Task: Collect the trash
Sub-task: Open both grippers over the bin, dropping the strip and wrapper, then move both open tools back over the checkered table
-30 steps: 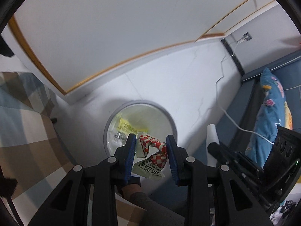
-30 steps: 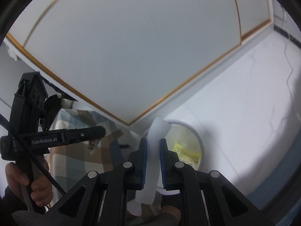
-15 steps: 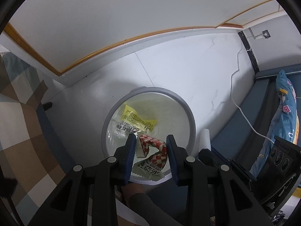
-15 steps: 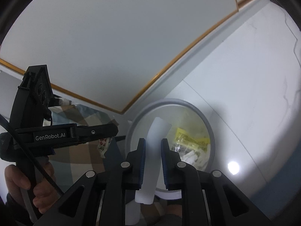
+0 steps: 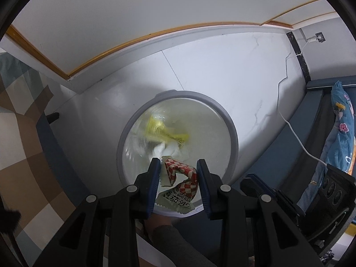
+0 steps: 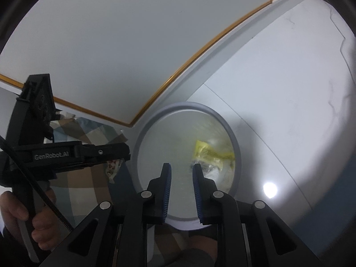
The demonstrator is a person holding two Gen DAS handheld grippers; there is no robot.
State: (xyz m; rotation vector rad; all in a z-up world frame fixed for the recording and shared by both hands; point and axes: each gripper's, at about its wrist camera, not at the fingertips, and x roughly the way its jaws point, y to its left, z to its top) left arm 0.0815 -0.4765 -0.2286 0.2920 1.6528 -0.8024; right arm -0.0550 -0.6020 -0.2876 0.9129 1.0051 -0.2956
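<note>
A round grey-rimmed trash bin (image 5: pixel 231 133) stands on the white floor, also in the right wrist view (image 6: pixel 142 146). Inside lie a yellow wrapper (image 5: pixel 164 133) and crumpled white paper (image 5: pixel 164 150); both show in the right wrist view, the wrapper (image 6: pixel 209 153) and the paper (image 6: pixel 219 174). My left gripper (image 5: pixel 178 166) is shut on a red-and-white checkered snack wrapper (image 5: pixel 180 173) over the bin's near edge. My right gripper (image 6: pixel 181 169) is open and empty above the bin. The left gripper (image 6: pixel 115 162) with its wrapper (image 6: pixel 113 166) shows at the left there.
A checkered cloth (image 5: pixel 20 133) lies at the left. A white cable (image 5: pixel 289 124) runs across the floor toward a blue sofa with a patterned cushion (image 5: pixel 340 133) at the right. The wall with a wooden trim (image 5: pixel 133 42) is behind the bin.
The right gripper opened and the white paper it held dropped into the bin. Both grippers moved closer over the bin. The left gripper still holds the checkered wrapper.
</note>
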